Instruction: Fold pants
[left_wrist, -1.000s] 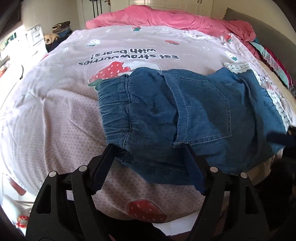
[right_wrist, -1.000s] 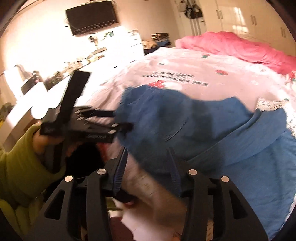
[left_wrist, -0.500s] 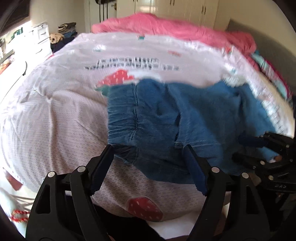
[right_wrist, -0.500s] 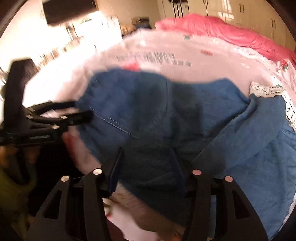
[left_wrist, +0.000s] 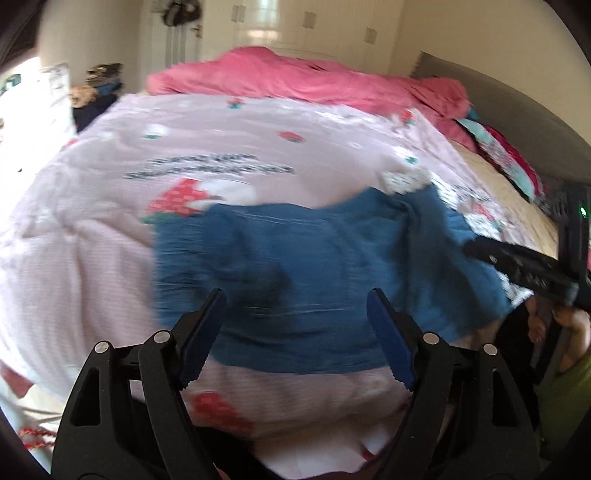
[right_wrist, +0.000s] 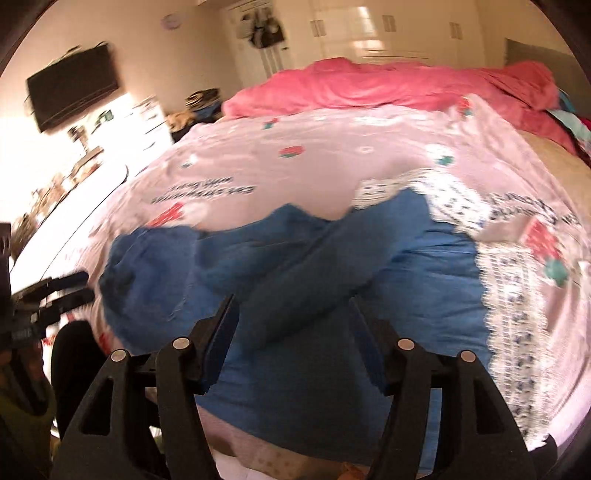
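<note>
Blue denim pants (left_wrist: 317, 266) lie folded over on the pink strawberry-print bedspread (left_wrist: 74, 258), near the bed's front edge; both views are blurred. My left gripper (left_wrist: 295, 321) is open and empty, just short of the pants' near edge. My right gripper (right_wrist: 295, 325) is open and empty above the pants (right_wrist: 424, 280), where one leg lies folded across. The right gripper also shows at the right of the left wrist view (left_wrist: 517, 262), and the left gripper at the left edge of the right wrist view (right_wrist: 48, 291).
A pink duvet (left_wrist: 314, 81) is bunched at the far side of the bed. A white lace-trimmed floral cloth (right_wrist: 509, 302) lies right of the pants. A wall TV (right_wrist: 74, 92), white drawers (right_wrist: 147, 122) and wardrobe doors (right_wrist: 369, 29) stand beyond.
Both grippers have drawn back and up from the pants, so more of the bed and room shows. The right gripper has swung right. The pants lie in the same place.
</note>
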